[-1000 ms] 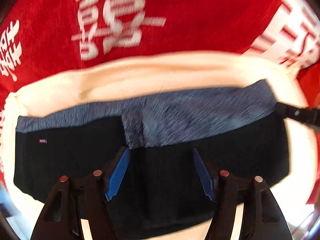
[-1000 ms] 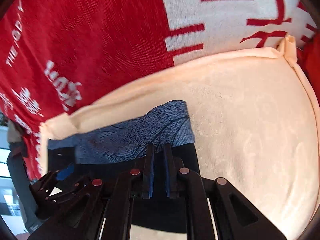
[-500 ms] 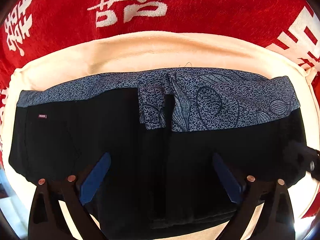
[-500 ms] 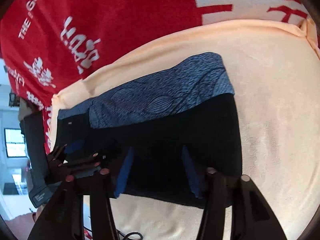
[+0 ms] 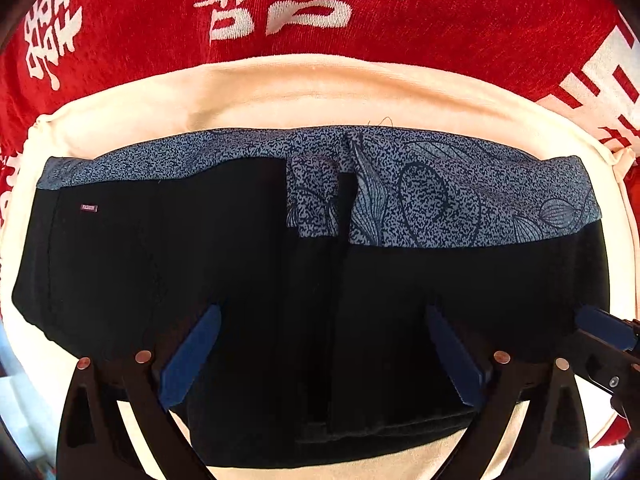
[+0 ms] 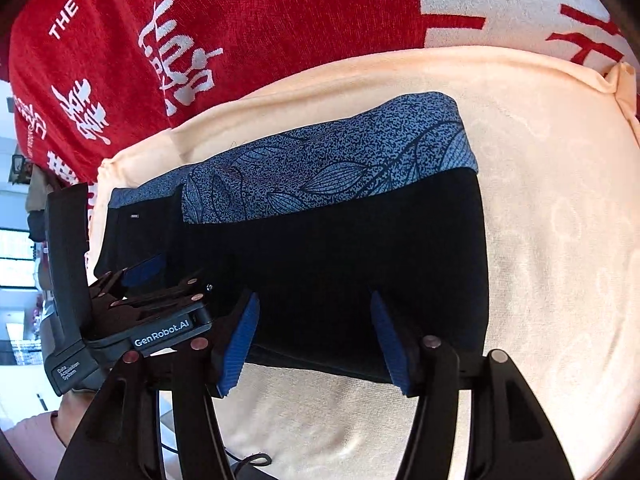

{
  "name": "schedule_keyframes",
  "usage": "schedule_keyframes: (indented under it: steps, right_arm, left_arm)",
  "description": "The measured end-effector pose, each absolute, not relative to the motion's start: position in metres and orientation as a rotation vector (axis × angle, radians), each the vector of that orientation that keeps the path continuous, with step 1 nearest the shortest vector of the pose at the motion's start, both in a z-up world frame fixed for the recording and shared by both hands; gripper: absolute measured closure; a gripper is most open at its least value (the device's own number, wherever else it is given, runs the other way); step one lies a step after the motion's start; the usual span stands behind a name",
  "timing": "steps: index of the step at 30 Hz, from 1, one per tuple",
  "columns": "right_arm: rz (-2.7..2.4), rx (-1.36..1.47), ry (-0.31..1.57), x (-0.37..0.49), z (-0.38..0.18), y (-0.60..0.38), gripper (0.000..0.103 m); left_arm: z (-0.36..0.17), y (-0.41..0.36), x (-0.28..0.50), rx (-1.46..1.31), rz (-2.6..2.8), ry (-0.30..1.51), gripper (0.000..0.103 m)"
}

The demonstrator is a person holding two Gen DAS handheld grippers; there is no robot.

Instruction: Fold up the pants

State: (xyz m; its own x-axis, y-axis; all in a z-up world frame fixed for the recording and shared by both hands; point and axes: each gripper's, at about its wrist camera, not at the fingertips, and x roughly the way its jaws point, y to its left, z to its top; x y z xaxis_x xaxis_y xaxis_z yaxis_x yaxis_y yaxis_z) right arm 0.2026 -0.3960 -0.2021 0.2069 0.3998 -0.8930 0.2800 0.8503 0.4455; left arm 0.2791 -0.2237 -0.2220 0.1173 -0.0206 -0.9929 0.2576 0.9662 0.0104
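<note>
The black pants point(image 5: 248, 264) with a blue patterned waistband point(image 5: 440, 200) lie folded into a flat rectangle on a cream towel point(image 5: 304, 92). My left gripper point(image 5: 320, 348) is open and empty, hovering over the near edge of the pants. My right gripper point(image 6: 316, 340) is open and empty above the pants' point(image 6: 340, 256) near right part. The left gripper also shows at the left of the right wrist view point(image 6: 144, 280). A right fingertip point(image 5: 600, 326) shows at the right edge of the left wrist view.
A red blanket point(image 5: 460, 16) with white characters covers the surface beyond the towel. It also fills the far part of the right wrist view point(image 6: 260, 12). The towel point(image 6: 560, 240) extends to the right of the pants. A cable point(image 6: 248, 460) lies near the front edge.
Both grippers opened and let go of the pants, then drew back and up. The pants now lie flat and still.
</note>
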Motion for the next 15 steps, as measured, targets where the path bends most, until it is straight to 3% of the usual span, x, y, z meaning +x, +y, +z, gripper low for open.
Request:
schedule_keyframes:
  steps: [15]
  right_arm:
    - [0.054,0.51,1.394,0.21,-0.185,-0.322,0.034]
  left_arm:
    - [-0.198,-0.153,0.257,0.157,-0.27,1.437,0.001]
